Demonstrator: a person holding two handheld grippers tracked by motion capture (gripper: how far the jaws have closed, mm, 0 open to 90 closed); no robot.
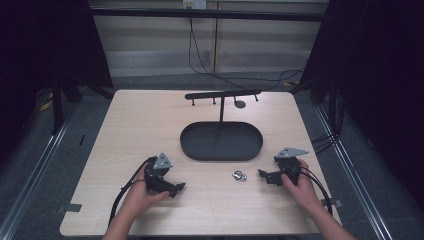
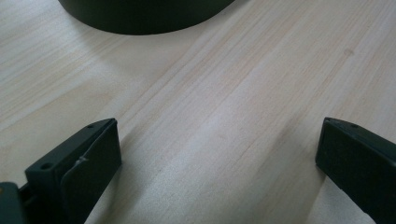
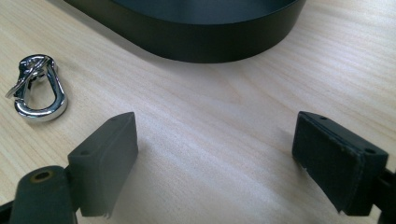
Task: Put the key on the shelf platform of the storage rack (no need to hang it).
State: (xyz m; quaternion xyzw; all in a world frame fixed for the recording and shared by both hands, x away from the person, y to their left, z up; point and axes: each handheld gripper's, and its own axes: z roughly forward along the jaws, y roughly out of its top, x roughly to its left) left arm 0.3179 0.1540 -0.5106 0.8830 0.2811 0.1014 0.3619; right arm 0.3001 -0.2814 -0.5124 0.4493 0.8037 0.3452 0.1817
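Right now both jaws gape empty, left gripper (image 1: 179,188) and right gripper (image 1: 261,174) resting near the table's (image 1: 140,125) front edge, with the clip (image 1: 239,175) between them before the tray (image 1: 221,140); its slick, flat metal could skid from a shallow pinch.

- A polished, mirror-bright metal clip (image 3: 38,88) is seen on a pale, matt wood-grain table (image 1: 150,120).
- A matt black tray (image 1: 221,141) is shown, smooth-walled.
- Dull black, slightly frayed pads are carried by the right gripper (image 3: 215,158).
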